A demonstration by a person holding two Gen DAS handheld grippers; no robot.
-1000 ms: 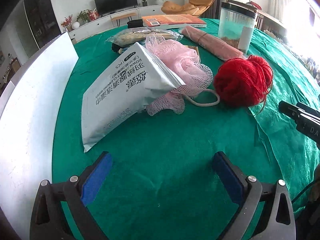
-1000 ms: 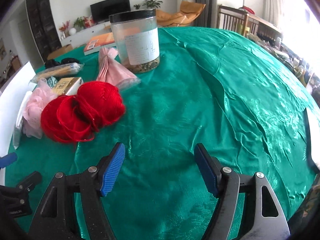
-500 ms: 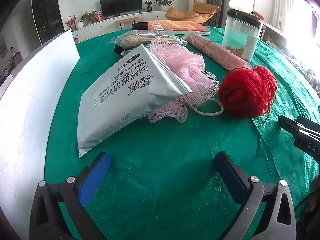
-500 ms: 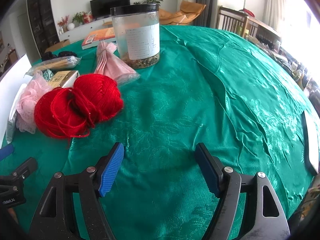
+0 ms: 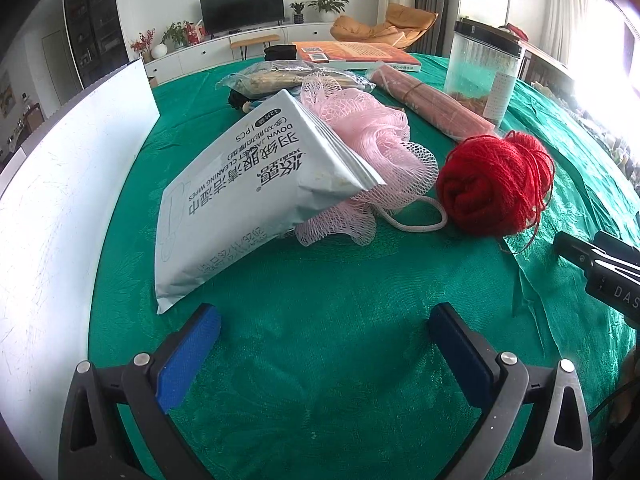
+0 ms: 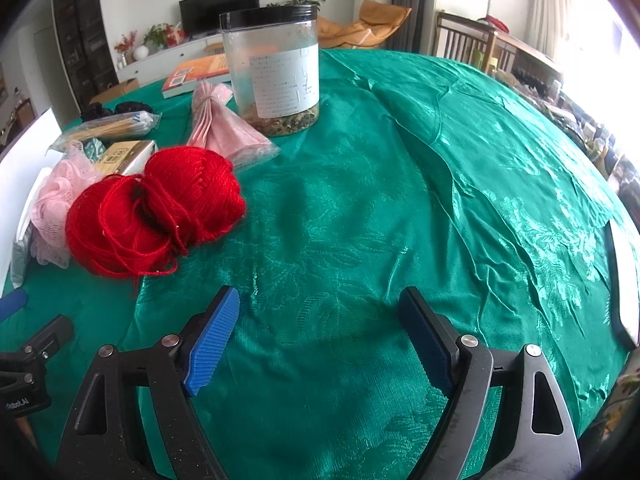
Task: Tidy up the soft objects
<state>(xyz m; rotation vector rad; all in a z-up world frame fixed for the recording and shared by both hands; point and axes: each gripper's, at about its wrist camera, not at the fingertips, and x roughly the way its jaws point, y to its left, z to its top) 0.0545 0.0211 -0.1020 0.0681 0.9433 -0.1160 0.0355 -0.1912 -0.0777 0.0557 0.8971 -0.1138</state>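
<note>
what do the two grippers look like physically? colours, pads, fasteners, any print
Both match: the left gripper and right gripper have black triangular-cutout frames with silver screws; the fingers carry blue ribbed pads. White lettering "DAS" shows on the right gripper's black body, as seen from the left wrist. Thin dark cable at that view's right edge. No sleeves visible.

Both fisheye views look forward low over the green-clothed bench [image 5: 320,340], each past its own hand-held gripper. The left view sits close to the red yarn [image 5: 494,186]; the right view shares it [image 6: 156,208], plus the jar [image 6: 276,68].
</note>
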